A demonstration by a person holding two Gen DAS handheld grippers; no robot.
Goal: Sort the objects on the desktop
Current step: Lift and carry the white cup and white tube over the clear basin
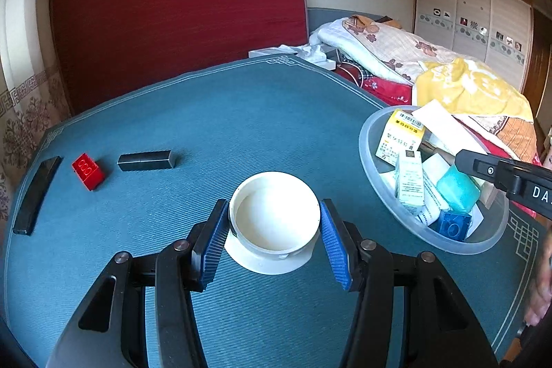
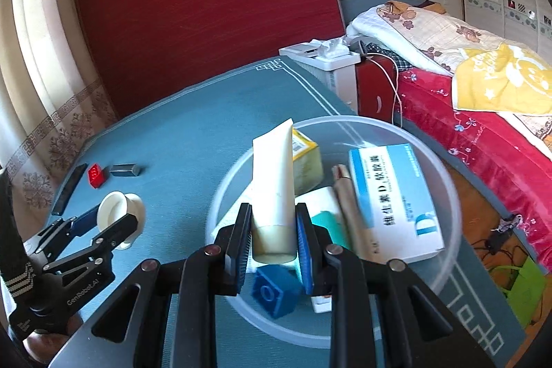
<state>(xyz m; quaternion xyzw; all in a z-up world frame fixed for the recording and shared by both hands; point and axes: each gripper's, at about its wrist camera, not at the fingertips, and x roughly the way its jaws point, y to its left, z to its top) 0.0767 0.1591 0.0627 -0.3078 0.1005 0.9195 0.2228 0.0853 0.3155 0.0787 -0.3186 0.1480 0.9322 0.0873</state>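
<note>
**Tube over the basin, jar in my left tool**

A teal cloth covered the counter (image 1: 241, 112), with a red panel (image 1: 172, 6) behind and a bed (image 2: 483, 85) alongside. My right tool (image 2: 272, 247) gripped a white tube (image 2: 272, 175), cap down, above the clear basin (image 2: 445, 195) crowded with boxes and a blue block (image 2: 274, 294). My left tool (image 1: 274, 240) clasped a white jar (image 1: 274, 212). A red block (image 1: 88, 171) and dark bars lay farther off.

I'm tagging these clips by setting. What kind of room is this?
Most likely a bedroom at home: a bed heaped with quilts stands beside the table, and a wardrobe with sliding doors lines the far wall.
</note>
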